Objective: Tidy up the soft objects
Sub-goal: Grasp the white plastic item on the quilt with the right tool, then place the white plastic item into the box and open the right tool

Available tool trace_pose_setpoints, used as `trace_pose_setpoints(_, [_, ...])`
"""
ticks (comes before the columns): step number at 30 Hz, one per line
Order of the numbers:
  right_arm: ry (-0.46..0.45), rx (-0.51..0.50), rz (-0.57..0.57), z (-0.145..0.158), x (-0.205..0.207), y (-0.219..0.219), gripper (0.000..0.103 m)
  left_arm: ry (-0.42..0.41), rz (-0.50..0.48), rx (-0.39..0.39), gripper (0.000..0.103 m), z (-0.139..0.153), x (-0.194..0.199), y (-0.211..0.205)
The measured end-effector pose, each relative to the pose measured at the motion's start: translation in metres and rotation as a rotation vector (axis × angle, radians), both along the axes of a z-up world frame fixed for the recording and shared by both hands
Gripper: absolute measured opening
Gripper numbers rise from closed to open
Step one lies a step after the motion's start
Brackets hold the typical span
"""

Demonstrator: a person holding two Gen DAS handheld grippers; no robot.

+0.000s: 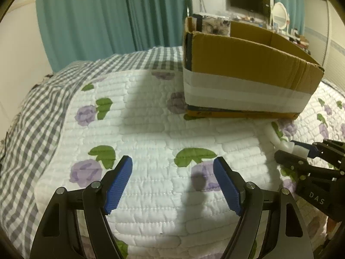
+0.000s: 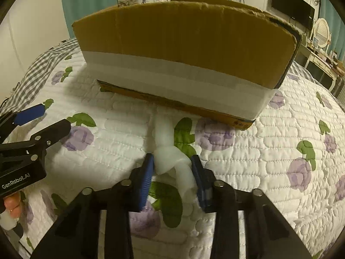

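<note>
A white soft foam piece (image 2: 167, 151) with forked legs lies on the quilt just in front of the cardboard box (image 2: 185, 43). My right gripper (image 2: 172, 166) is shut on its forked end, blue pads on both sides; it also shows in the left wrist view (image 1: 299, 151), holding the white foam piece (image 1: 278, 138). My left gripper (image 1: 173, 168) is open and empty above the quilt, left of the right gripper; it shows in the right wrist view (image 2: 43, 118). The box (image 1: 248, 64) stands open-topped on the bed.
A white quilt (image 1: 151, 125) with purple flowers covers the bed, with a grey checked sheet (image 1: 32, 112) at the left. A flower-printed item (image 1: 215, 24) stands at the box's far end. Teal curtains, a wall TV and a dresser with a mirror stand behind.
</note>
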State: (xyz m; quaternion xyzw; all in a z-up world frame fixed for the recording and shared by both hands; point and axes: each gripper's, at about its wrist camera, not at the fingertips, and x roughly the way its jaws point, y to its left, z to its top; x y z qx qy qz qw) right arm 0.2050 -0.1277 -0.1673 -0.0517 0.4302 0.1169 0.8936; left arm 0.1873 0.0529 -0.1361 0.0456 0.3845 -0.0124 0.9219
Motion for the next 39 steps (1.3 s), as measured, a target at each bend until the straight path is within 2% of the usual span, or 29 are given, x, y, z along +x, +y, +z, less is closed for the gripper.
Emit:
trace_pose_setpoints(9, [-0.057, -0.028, 0.026, 0.019, -0.017, 0.006, 0.032, -0.015, -0.004, -0.006, 0.078, 0.006, -0.007, 0.0])
trace_pose_setpoints(16, [-0.134, -0.032, 0.026, 0.058, -0.05, 0.001, 0.032, -0.073, -0.013, -0.022, 0.078, 0.029, -0.03, -0.004])
trace_pose_setpoints(21, [-0.212, -0.02, 0.033, 0.099, -0.077, -0.003, 0.032, -0.194, 0.021, -0.011, 0.078, 0.064, -0.055, -0.005])
trace_pose_setpoints(28, [-0.345, -0.016, 0.032, 0.166, -0.095, -0.008, 0.032, -0.352, 0.004, 0.001, 0.078, 0.127, -0.074, -0.016])
trace_pose_setpoints(33, [-0.417, -0.032, 0.03, 0.203, -0.088, -0.013, 0.032, -0.439, -0.015, -0.008, 0.079, 0.168, -0.072, -0.025])
trace_pose_setpoints(39, [-0.471, -0.034, 0.026, 0.236, -0.058, -0.016, 0.032, -0.488, -0.008, -0.045, 0.079, 0.199, -0.047, -0.03])
